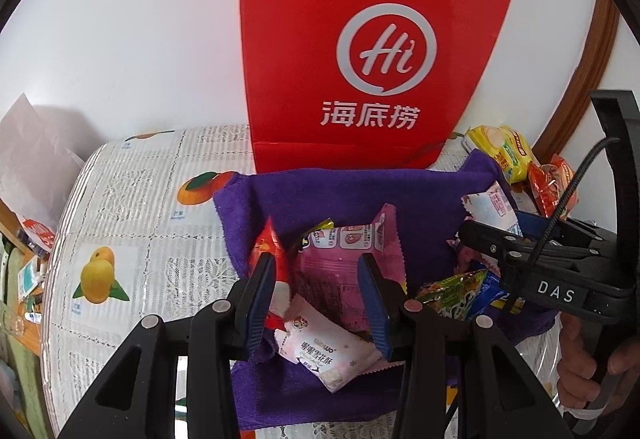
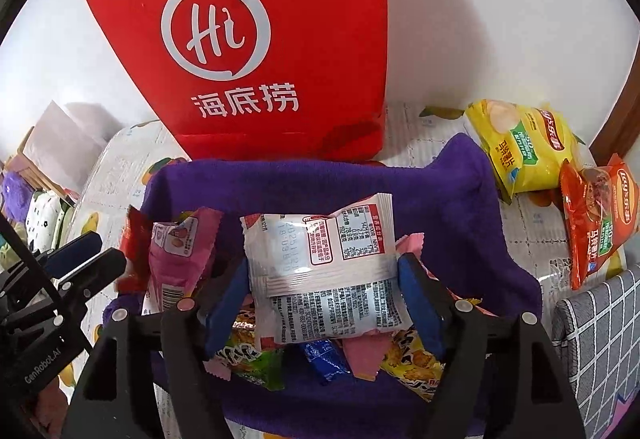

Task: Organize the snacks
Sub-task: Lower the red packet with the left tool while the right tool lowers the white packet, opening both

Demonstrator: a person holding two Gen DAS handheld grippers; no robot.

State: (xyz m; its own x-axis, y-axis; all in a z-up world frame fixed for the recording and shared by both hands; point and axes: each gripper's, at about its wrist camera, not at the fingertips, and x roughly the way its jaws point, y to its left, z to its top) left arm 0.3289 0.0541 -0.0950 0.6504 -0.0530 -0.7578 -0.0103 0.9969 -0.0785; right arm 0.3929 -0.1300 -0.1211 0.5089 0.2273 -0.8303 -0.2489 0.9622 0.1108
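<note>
A purple cloth-lined basket (image 1: pixel 328 195) (image 2: pixel 320 183) holds several snack packets. My right gripper (image 2: pixel 324 271) is shut on a white packet (image 2: pixel 320 271) with red print, held above the pile; it shows in the left wrist view (image 1: pixel 490 209) at the right. My left gripper (image 1: pixel 316 275) is open over the basket, its fingers either side of a pink packet (image 1: pixel 340 259), with a red packet (image 1: pixel 270 251) by the left finger and a white-pink packet (image 1: pixel 324 351) below. The left gripper shows at the left of the right wrist view (image 2: pixel 86 259).
A red paper bag (image 1: pixel 360 47) (image 2: pixel 256 39) stands behind the basket against the white wall. A yellow chip bag (image 2: pixel 520 147) and an orange chip bag (image 2: pixel 596 215) lie right of the basket on the fruit-print tablecloth (image 1: pixel 140 199). A grey checked cushion (image 2: pixel 600 339) is at right.
</note>
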